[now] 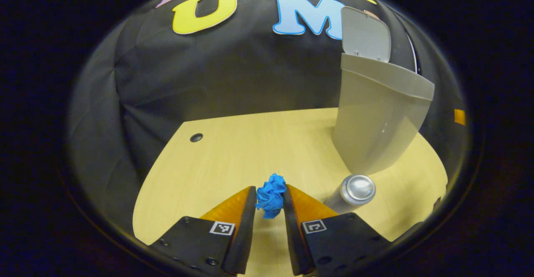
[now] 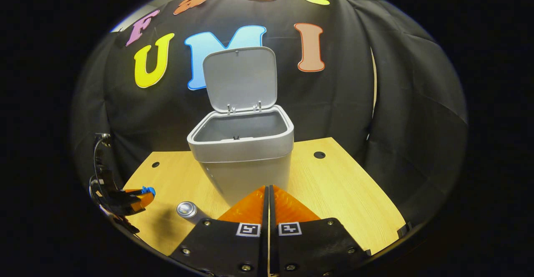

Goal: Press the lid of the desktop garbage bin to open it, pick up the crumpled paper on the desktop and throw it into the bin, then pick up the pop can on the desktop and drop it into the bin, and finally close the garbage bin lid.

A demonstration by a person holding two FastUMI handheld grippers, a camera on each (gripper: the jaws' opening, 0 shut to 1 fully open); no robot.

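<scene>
The blue crumpled paper (image 1: 271, 200) sits pinched between my left gripper's (image 1: 270, 189) two fingers, low over the wooden desktop (image 1: 233, 156). Seen from the right gripper view, that left gripper (image 2: 132, 197) hangs at the desk's left edge with the paper (image 2: 148, 191) at its tip. The grey bin (image 2: 246, 160) stands mid-desk with its lid (image 2: 240, 79) swung up and the mouth open. The silver pop can (image 2: 187, 209) stands upright just left of the bin's base. In the left gripper view the can (image 1: 356, 189) is right of my fingers, below the bin (image 1: 375, 122). My right gripper (image 2: 268, 191) is shut on nothing, in front of the bin.
The desktop (image 2: 342, 185) has a round cable hole (image 2: 319, 154) at the back right and another hole (image 2: 155, 164) at the back left. Black cloth walls close the booth behind and on both sides. Bare wood lies right of the bin.
</scene>
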